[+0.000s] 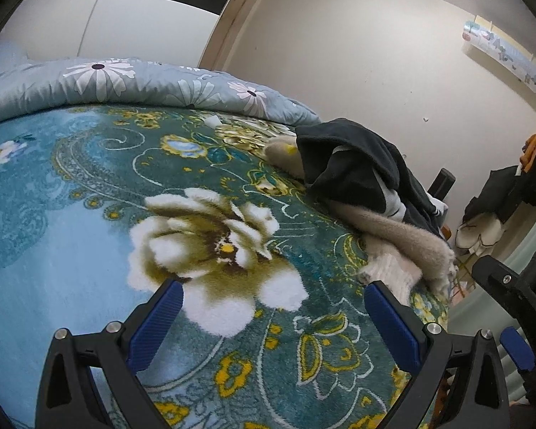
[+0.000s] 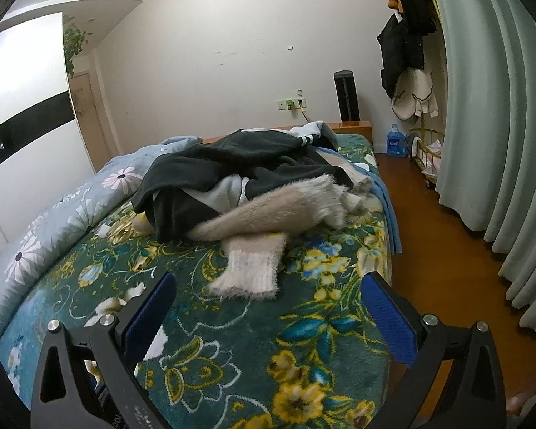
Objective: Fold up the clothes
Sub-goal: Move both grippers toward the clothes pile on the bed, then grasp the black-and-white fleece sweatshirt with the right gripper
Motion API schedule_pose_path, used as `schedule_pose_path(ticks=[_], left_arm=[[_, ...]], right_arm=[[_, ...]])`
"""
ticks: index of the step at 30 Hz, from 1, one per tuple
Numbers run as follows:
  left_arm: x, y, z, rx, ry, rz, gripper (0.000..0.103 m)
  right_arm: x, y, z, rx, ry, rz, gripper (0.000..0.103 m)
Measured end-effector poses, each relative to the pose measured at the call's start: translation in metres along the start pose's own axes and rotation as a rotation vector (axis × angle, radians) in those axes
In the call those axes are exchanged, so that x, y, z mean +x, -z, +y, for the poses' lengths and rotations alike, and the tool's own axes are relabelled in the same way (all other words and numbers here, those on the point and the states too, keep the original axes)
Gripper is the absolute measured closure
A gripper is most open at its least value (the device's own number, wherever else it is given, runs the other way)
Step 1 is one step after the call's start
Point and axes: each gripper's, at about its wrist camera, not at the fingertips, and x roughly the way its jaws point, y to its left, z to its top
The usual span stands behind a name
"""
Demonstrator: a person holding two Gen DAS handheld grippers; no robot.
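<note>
Fuzzy beige sleeve (image 2: 257, 268) lies lengthwise, cuff toward spread right gripper (image 2: 268, 316)

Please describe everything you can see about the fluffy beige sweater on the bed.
The fluffy beige sweater is a fuzzy, long-haired knit, unfolded and crumpled on the floral blanket. One sleeve stretches toward the camera and ends in a paler ribbed cuff lying flat. Its body is partly buried under the dark garment, so the full shape is hidden. No gripper touches it.
</note>
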Motion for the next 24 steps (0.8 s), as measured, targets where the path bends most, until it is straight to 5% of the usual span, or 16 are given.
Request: schedule_pose_path(ticks=[24], left_arm=[[-0.014, -0.006, 0.015, -0.049, 0.075, -0.011, 0.000]], right_arm=[[-0.017, 0.007, 0.026, -0.104, -0.012, -0.043, 0.000]])
